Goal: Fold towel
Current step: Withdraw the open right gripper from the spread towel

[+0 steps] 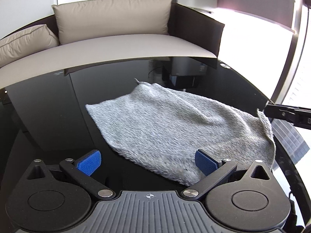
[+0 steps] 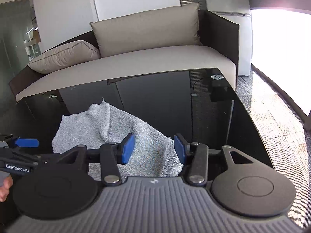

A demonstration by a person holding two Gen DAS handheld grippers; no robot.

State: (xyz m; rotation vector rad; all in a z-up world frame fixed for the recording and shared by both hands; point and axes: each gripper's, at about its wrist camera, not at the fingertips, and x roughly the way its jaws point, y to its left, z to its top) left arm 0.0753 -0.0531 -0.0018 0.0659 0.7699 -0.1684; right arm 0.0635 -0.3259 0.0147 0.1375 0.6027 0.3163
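A grey towel (image 1: 165, 124) lies spread and rumpled on the black glass table (image 1: 48, 116). My left gripper (image 1: 147, 162) is open wide, just above the towel's near corner, its right blue pad over the cloth. The towel's right corner (image 1: 266, 124) stands lifted beside the right gripper's black finger (image 1: 287, 113). In the right wrist view the towel (image 2: 108, 128) lies ahead and left. My right gripper (image 2: 154, 148) is open, its blue pads on either side of the towel's near corner, not closed on it. The left gripper (image 2: 23, 142) shows at the left edge.
A beige sofa (image 1: 120, 44) with cushions stands right behind the table's far edge. A silver fridge (image 2: 227, 2) stands behind the sofa's right end. The table's right edge (image 2: 250, 120) drops to grey carpet by a bright window.
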